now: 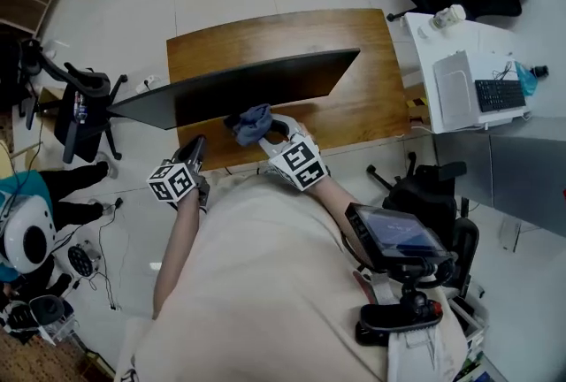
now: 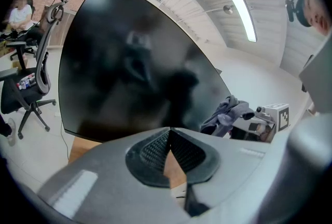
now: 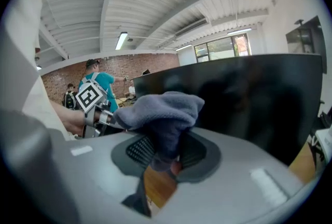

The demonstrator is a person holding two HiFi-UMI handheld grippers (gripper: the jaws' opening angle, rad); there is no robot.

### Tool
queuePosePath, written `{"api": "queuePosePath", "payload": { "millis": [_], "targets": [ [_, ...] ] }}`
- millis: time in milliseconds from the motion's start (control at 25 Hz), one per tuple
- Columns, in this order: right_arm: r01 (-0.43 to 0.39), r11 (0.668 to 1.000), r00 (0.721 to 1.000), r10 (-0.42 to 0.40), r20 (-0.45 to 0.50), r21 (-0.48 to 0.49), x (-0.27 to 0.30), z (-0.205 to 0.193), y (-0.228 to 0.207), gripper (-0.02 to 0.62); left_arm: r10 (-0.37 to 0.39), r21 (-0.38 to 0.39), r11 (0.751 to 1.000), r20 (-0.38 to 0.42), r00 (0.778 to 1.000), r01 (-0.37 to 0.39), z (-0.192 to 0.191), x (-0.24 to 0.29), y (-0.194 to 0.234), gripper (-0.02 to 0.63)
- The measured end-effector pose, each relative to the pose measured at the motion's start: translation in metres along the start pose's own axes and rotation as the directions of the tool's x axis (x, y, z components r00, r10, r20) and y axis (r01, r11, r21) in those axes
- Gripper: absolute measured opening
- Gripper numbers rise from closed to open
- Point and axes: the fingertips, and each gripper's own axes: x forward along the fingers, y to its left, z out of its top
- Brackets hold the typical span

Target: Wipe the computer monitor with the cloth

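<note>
**Cloth [image 3: 162, 110] raised to the monitor [image 1: 265, 81]**
The right gripper [image 3: 166, 153] grips 1 fold of the grey cloth, with the screen just ahead of its jaws. To its left, the left gripper [image 2: 170, 137] is clenched on nothing. With so little cloth pinched, a hard sweep could pull it free or rock the monitor.

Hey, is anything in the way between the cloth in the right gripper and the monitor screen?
Nothing visible is. The right gripper is shut on the cloth, and the monitor stands just ahead of it with no object between them. The left gripper is off to the side, shut and empty.
</note>
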Motion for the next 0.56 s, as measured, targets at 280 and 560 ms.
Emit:
{"api": "queuePosePath", "payload": {
  "millis": [280, 560],
  "targets": [
    [0.013, 1.0, 0.999, -0.012, 0.049, -0.006, -0.009, 0.013, -0.031, 0.106, 0.039, -0.014, 0.999, 0.049, 0.998, -0.039, 0.004, -0.008, 0.002, 0.002],
    [0.075, 0.995, 0.996, -0.078, 0.04, 0.058, -0.028, 0.002, -0.043, 0.106, 0.012, -0.034, 0.999, -0.001, 1.0, -0.012, -0.017, -0.003, -0.004, 0.002]
  ]
}}
